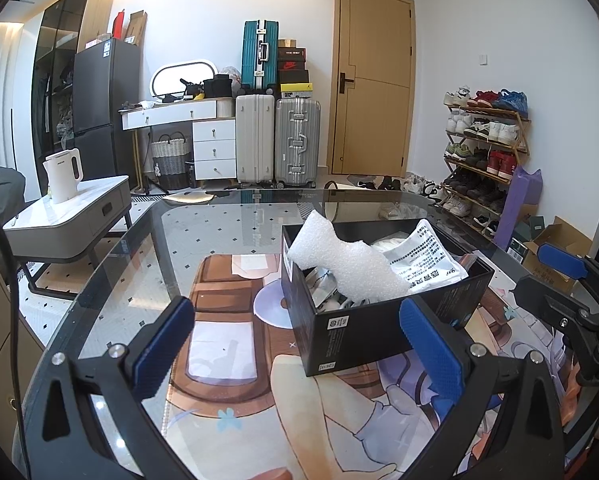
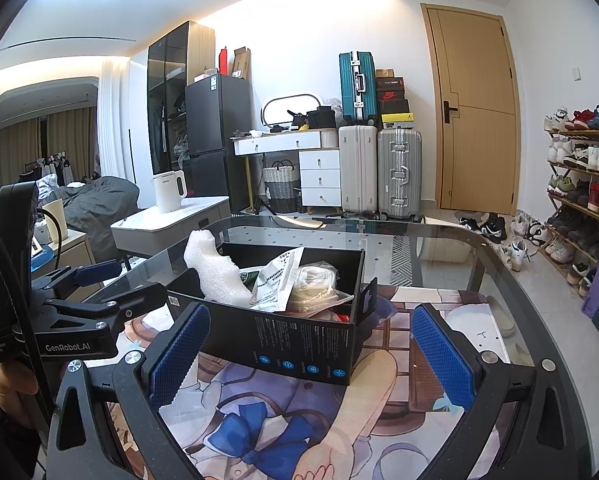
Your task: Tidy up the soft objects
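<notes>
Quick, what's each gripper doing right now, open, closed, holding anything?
Left gripper: open, holding nothing.
Right gripper: open, holding nothing, the black box just ahead.

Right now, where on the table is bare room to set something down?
Free: the printed mat left of the black box, and the glass tabletop behind the box. Crowded: inside the box, filled by the foam piece and plastic packets.

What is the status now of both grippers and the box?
Left gripper open, empty. Right gripper open, empty. Black box on mat, holding white foam piece and packets. Nothing in the way.
</notes>
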